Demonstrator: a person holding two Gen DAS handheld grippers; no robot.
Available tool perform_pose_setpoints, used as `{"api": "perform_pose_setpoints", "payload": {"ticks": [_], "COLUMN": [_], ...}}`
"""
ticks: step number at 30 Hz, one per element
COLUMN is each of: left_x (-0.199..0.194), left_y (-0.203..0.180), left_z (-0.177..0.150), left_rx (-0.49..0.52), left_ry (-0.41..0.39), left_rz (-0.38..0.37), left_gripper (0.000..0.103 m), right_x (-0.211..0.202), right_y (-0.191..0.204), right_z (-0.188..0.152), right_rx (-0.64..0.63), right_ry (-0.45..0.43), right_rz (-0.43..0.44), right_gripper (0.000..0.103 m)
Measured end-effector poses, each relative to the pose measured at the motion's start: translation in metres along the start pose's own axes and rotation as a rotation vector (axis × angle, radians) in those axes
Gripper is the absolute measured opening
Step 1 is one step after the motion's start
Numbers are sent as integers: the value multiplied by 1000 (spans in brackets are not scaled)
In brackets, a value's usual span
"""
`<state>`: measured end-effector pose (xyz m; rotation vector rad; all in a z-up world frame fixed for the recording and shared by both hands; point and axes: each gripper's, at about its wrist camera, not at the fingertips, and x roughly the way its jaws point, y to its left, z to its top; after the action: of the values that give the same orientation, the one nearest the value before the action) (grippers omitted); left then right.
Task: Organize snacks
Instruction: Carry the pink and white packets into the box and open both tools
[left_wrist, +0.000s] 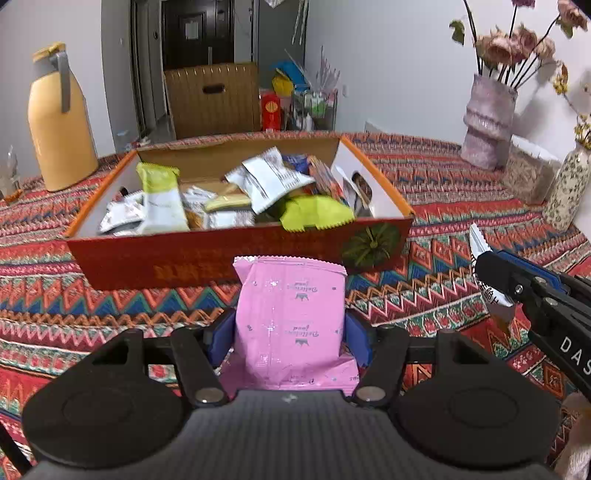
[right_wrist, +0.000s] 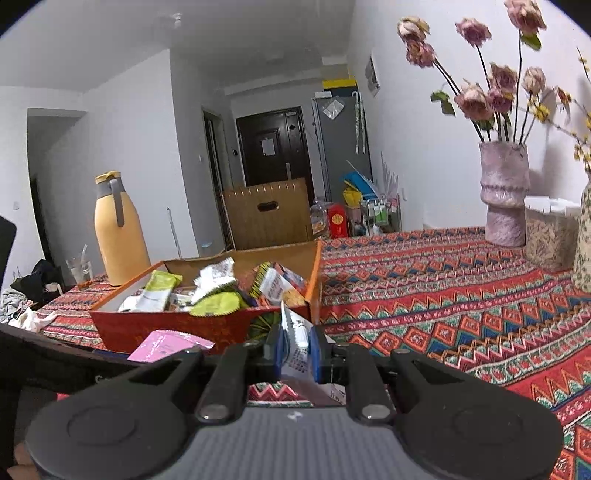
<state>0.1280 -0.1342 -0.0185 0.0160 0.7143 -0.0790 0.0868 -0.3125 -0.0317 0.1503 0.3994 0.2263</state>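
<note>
Because both grippers carry cargo, you aim at the snack box (left_wrist: 207, 258): left gripper (left_wrist: 291, 332) clamps the pink packet (left_wrist: 291, 306) upright by its sides, right gripper (right_wrist: 297, 356) pinches a white sachet (right_wrist: 295, 332) (both just short of the box).

The left claw (left_wrist: 290, 336) grips a pink snack packet (left_wrist: 291, 317) between its 2 blue pads (left_wrist: 221, 338), the packet standing upright above the patterned cloth on the surface (left_wrist: 92, 317). Just beyond it sits an open orange box (left_wrist: 207, 254) heaped with snack packets, among them a white and green one (left_wrist: 160, 197) and a lime-green one (left_wrist: 314, 212). At the right edge, the right claw (left_wrist: 485, 273) pinches a white packet (left_wrist: 480, 251). A yellow jug (left_wrist: 59, 125) stands far left; a vase of dried flowers (left_wrist: 487, 118) stands far right.
</note>
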Motion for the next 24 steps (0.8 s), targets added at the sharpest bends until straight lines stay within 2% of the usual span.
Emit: {"api": "perform_pose_setpoints", "payload": {"ticks": [13, 24], "left_x": [-39, -33], "left_y": [45, 88], "left_z": [30, 59], "left_rx": [-12, -61], "left_ry": [-116, -154], "left_rz": [24, 58], "left_gripper": [63, 63], "right_x": [5, 40], "right_y": [44, 74], "right_z": [27, 54], "right_rx": [-39, -57], "right_ry": [-32, -36], "right_rz": [18, 20], "right_gripper": [15, 15]}}
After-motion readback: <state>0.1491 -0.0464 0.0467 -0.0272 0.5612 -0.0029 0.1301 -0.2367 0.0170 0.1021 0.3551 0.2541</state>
